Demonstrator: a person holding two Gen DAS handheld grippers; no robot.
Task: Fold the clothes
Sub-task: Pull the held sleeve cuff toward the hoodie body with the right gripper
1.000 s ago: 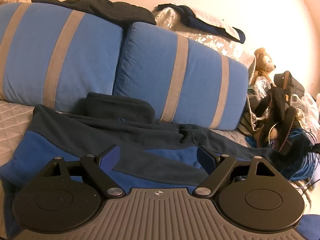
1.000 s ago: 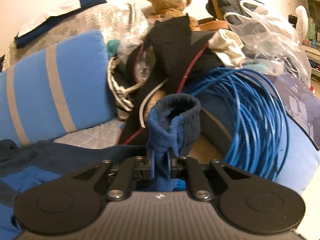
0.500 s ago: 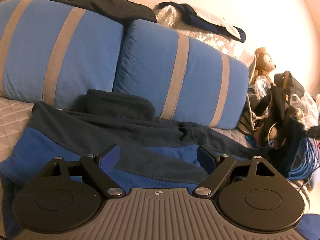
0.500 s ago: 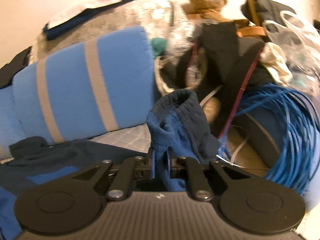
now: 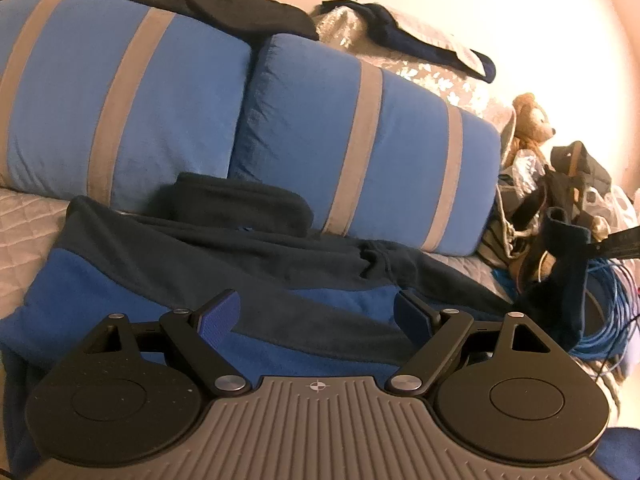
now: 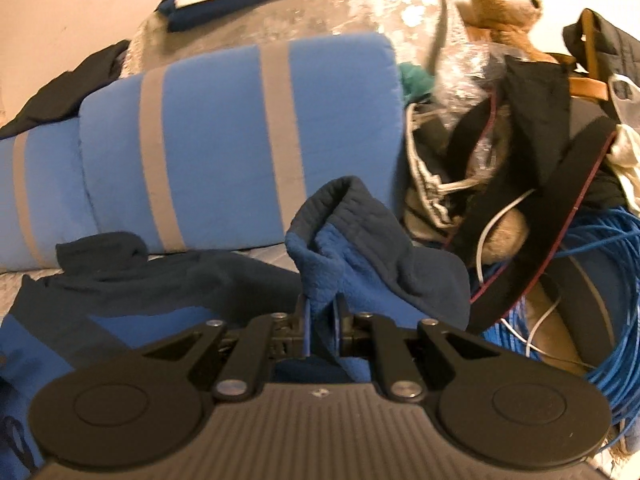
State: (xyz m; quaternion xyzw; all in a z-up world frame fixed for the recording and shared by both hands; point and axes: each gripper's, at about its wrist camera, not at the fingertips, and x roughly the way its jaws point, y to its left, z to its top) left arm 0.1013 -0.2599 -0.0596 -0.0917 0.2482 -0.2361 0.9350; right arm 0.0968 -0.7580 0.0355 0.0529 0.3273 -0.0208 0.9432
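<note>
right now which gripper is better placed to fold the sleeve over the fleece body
Right. The right gripper is already shut on the blue and navy fleece sleeve cuff, lifted clear of the bed. The left gripper hangs open and empty above the blue and navy fleece jacket body.

Pillows (image 5: 360, 148): two, blue with grey stripes, side by side against the wall.
Bear (image 6: 502, 4): brown, atop the clutter at right.
Cable (image 6: 608, 280): blue coil, beside the clutter.
Black cloth (image 5: 192, 0): draped over the pillows.
Quilt (image 5: 24, 232): grey, under everything.
</note>
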